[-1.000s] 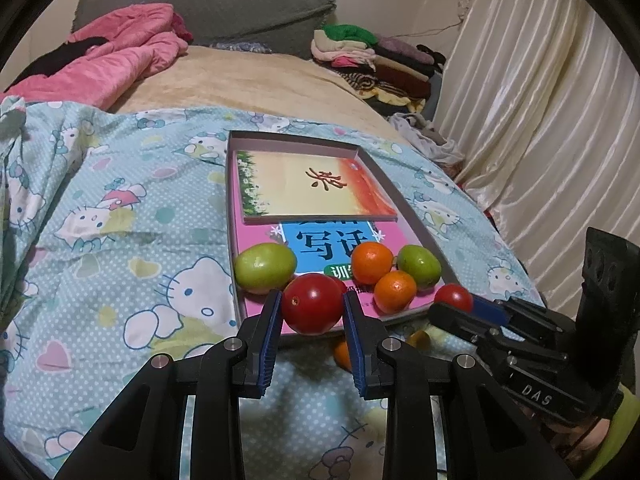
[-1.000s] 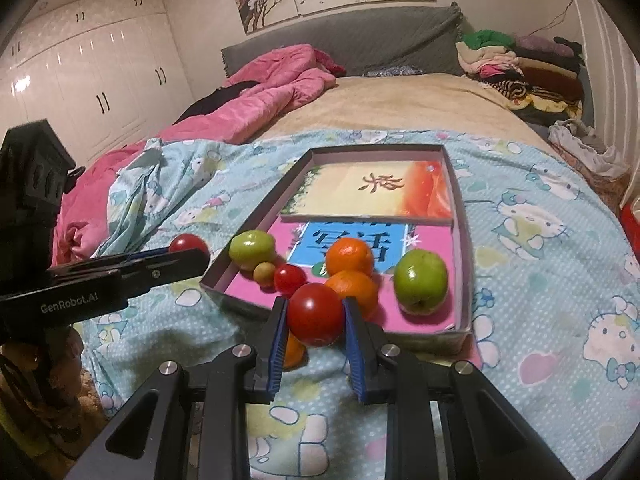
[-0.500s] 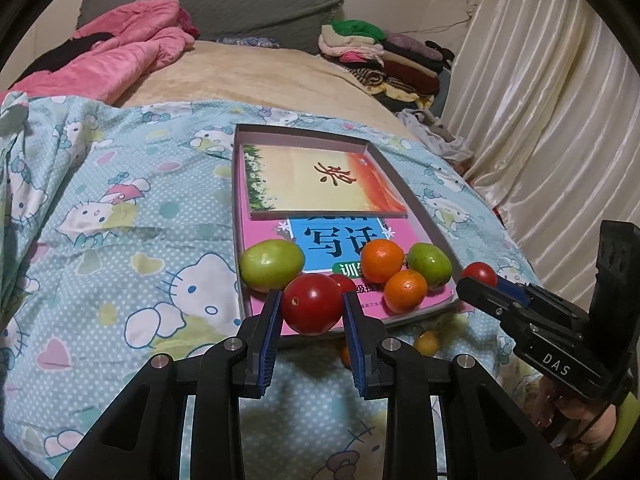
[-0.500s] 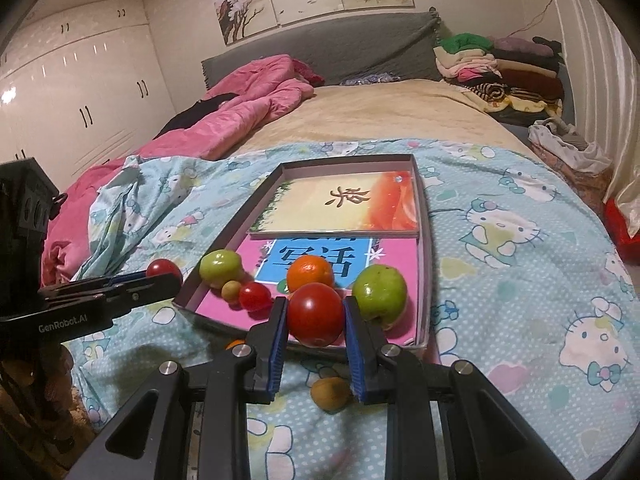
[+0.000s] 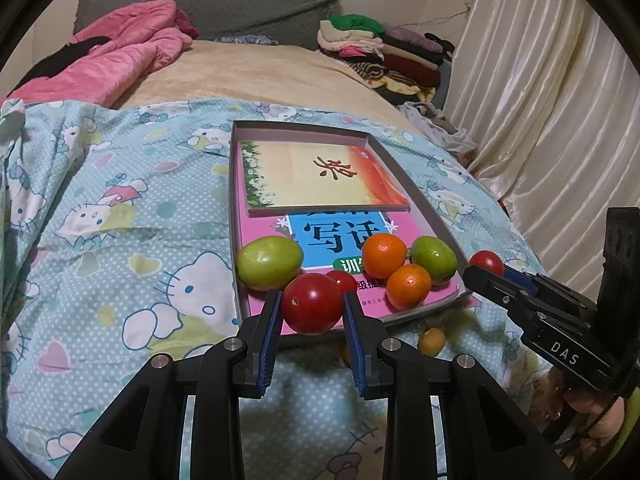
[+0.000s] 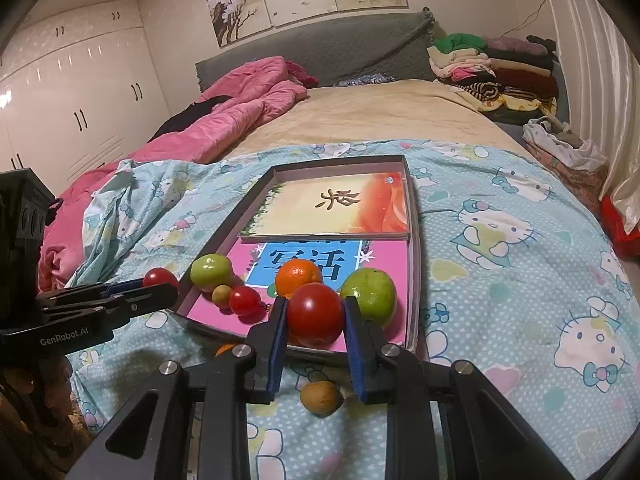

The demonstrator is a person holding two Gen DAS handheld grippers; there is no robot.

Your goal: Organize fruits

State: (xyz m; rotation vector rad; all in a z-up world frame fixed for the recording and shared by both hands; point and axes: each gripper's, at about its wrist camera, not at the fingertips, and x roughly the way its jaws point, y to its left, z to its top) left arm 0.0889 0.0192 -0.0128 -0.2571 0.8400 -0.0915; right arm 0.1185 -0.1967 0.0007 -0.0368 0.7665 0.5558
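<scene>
A shallow grey box [image 5: 300, 130] lined with two books lies on the blue cartoon-cat blanket. At its near end sit two green fruits [image 5: 269, 262] [image 5: 434, 258], two oranges [image 5: 384, 255] [image 5: 408, 286] and a small red tomato [image 5: 343, 279]. My left gripper [image 5: 310, 308] is shut on a red tomato [image 5: 312, 303] just above the box's near edge. My right gripper [image 6: 316, 318] is shut on another red tomato [image 6: 316, 315] over the same near edge, beside a green fruit [image 6: 374, 296]. Each gripper appears at the side of the other's view, tomato in its tips.
A small brown fruit [image 6: 320, 397] and an orange one [image 6: 226, 348] lie on the blanket in front of the box. A pink quilt [image 6: 248, 96] lies at the back left, folded clothes [image 6: 492, 64] at the back right, and curtains [image 5: 552, 100] hang at the right.
Both grippers keep their tomatoes. The box has slid a little farther up in the right wrist view, uncovering the brown fruit on the blanket.
</scene>
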